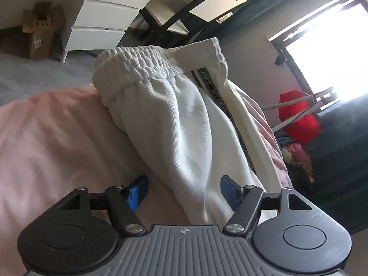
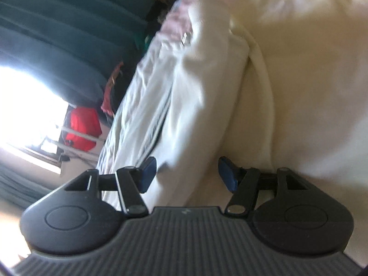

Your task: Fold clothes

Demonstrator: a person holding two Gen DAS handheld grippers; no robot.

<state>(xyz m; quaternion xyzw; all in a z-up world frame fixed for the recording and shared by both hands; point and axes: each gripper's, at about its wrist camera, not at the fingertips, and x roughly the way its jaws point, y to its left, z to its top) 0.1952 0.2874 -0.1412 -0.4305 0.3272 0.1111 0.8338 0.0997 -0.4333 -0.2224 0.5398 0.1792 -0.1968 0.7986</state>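
Observation:
White sweatpants (image 1: 179, 119) with an elastic waistband and a dark lettered side stripe lie folded lengthwise on a pink bedsheet (image 1: 57, 138), waistband at the far end. My left gripper (image 1: 184, 192) is open, its blue pads either side of the near end of the pants, holding nothing. In the right wrist view the white pants (image 2: 195, 96) run away from me over the sheet. My right gripper (image 2: 187, 172) is open with the cloth lying between its pads, not pinched.
A white drawer unit (image 1: 103, 20), a cardboard box (image 1: 41, 30) and a dark chair frame (image 1: 174, 23) stand beyond the bed. A red bag (image 1: 299, 117) sits by a bright window (image 1: 333, 53). Dark teal curtains (image 2: 57, 34) hang at the left.

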